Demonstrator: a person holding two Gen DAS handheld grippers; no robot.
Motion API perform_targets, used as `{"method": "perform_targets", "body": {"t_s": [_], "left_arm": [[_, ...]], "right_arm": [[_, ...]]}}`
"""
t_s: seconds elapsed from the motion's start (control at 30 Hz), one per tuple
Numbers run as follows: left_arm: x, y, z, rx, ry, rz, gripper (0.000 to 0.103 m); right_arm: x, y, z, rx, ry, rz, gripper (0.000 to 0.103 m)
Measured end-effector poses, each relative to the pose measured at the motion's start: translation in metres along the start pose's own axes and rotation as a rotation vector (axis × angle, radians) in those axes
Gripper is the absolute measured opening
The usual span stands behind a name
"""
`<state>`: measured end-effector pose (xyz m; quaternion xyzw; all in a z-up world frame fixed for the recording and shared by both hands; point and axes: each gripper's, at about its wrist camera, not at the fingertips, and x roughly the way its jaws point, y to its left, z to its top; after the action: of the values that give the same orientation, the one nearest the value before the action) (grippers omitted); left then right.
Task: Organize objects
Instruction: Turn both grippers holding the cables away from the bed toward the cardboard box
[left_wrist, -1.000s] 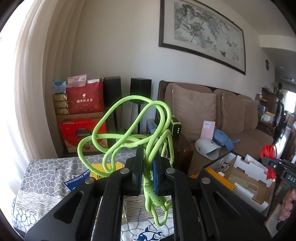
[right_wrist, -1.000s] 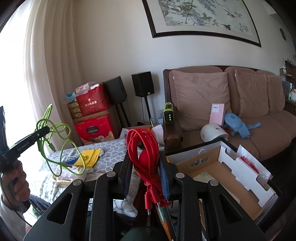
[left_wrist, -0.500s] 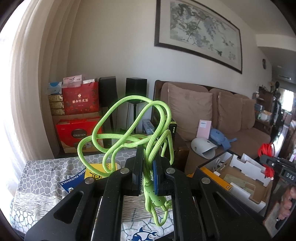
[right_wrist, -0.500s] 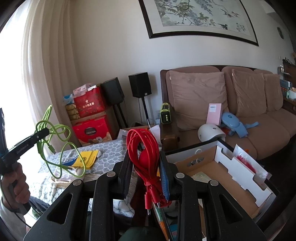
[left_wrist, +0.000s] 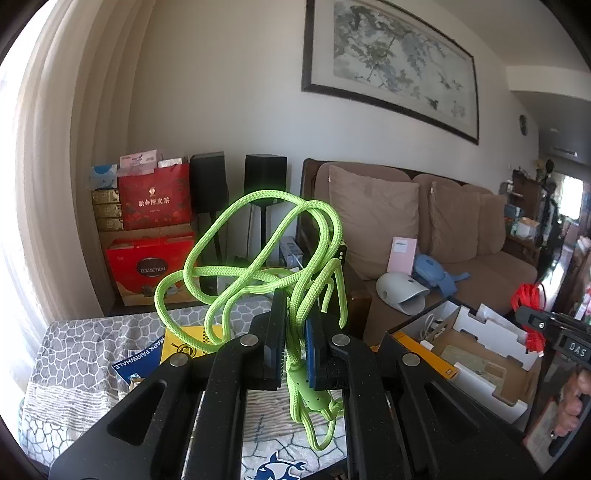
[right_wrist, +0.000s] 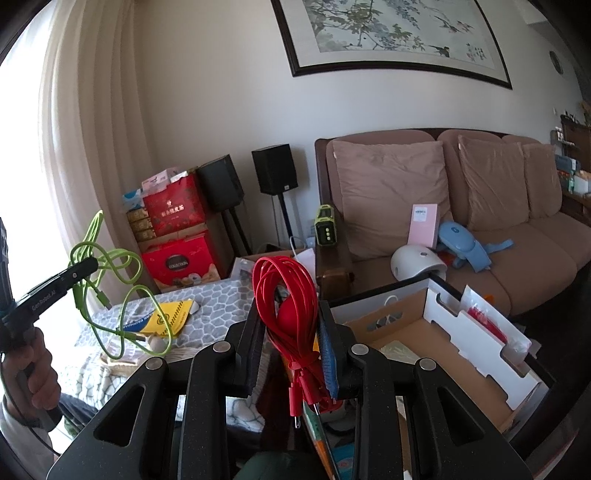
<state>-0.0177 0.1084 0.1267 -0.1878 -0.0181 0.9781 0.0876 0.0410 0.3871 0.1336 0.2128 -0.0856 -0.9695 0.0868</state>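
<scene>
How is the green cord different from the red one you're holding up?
The green cord is braided and sprawls in loose, tangled loops; the red cord is smooth and wound into a neat, narrow bundle. A green strap binds only the green cord's lower end, while the red cord's plugs hang below its bundle. Both are pinched upright in tongs, left tongs and right tongs.

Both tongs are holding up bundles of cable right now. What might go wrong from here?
1. The green cable hangs in loose loops from the left tongs; a loop might snag on the yellow booklet or the table clutter.
2. The red cable in the right tongs is gripped low on the bundle, so it could slip before reaching the cardboard box.
</scene>
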Motion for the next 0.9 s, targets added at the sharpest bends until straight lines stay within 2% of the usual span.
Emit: {"method": "perform_targets", "body": {"t_s": [0.9], "left_arm": [[0.002,-0.013,0.0,0.007,-0.001,-0.023,0.008]], "right_arm": [[-0.004,-0.013,-0.001,0.019,-0.001,-0.016,0.027]]}}
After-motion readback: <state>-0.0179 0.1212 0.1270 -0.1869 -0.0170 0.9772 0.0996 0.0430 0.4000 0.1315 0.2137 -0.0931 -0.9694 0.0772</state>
